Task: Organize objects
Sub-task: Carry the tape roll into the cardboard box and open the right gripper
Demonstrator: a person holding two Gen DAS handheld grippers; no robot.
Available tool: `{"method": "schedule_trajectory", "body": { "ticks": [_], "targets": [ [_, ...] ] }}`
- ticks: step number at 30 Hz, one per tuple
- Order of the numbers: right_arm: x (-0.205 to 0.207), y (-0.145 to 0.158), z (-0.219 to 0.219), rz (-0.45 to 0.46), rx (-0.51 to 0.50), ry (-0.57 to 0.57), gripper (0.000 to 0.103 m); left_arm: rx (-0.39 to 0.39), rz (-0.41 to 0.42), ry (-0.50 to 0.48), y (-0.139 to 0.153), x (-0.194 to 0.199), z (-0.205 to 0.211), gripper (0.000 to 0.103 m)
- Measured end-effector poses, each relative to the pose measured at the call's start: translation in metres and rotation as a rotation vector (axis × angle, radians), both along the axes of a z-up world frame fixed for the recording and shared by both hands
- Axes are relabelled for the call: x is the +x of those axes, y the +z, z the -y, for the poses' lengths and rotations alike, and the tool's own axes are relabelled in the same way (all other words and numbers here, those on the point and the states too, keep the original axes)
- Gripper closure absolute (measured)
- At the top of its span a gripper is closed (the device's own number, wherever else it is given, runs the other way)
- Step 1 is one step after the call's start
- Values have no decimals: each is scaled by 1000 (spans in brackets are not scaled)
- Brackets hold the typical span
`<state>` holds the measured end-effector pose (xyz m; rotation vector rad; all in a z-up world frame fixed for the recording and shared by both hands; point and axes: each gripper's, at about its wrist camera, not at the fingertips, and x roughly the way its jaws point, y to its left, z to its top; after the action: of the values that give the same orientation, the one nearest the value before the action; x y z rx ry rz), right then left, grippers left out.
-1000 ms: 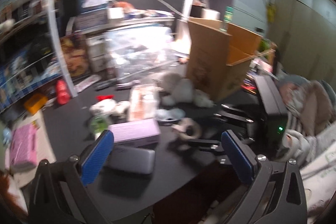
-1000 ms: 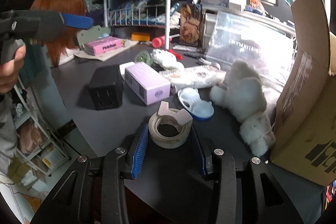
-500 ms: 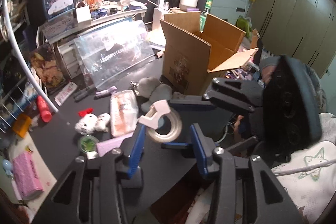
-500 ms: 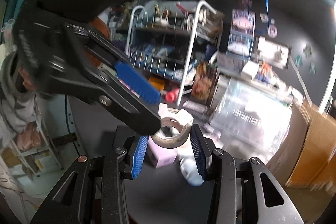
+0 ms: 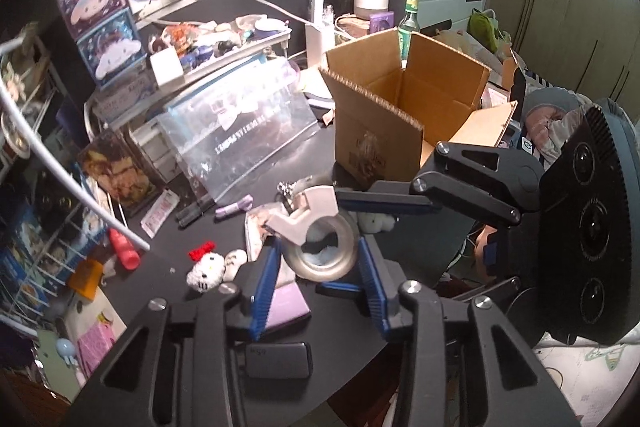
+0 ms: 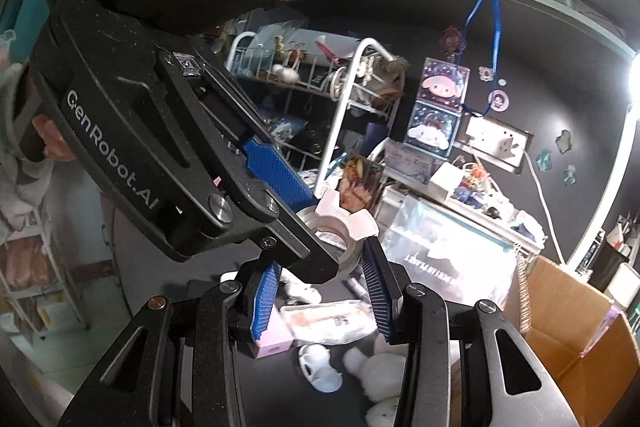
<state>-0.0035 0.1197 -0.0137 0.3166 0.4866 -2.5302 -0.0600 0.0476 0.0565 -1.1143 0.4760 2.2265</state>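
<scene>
Cluttered black desk (image 5: pixel 168 259), open cardboard box (image 5: pixel 404 115) behind, both tongs (image 5: pixel 320 275) (image 6: pixel 320 291) seemingly pinching one tape roll (image 5: pixel 326 247), plush toys beneath.

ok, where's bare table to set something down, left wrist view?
Bare tabletop between the red tube, the Hello Kitty plush and the markers. The cardboard box is open on top; its floor is hidden. Crowded from the zip bag to the box, under the tape roll.
</scene>
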Motion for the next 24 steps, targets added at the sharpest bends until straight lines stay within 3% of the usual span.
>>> {"method": "schedule_trajectory", "body": {
  "ticks": [6,13,20,24],
  "targets": [
    [-5,22,-20,10,-31,-65,67,-18,-46,-54,23,-10,-30,66],
    [-16,51,-69,44,-50,-190,67,-32,-32,-150,44,-38,-98,66],
    [-35,56,-131,167,-52,-323,67,-28,70,-226,33,-74,-167,66],
    [-53,50,-159,287,-38,-366,67,-18,169,-221,13,-100,-191,66]
  ]
}}
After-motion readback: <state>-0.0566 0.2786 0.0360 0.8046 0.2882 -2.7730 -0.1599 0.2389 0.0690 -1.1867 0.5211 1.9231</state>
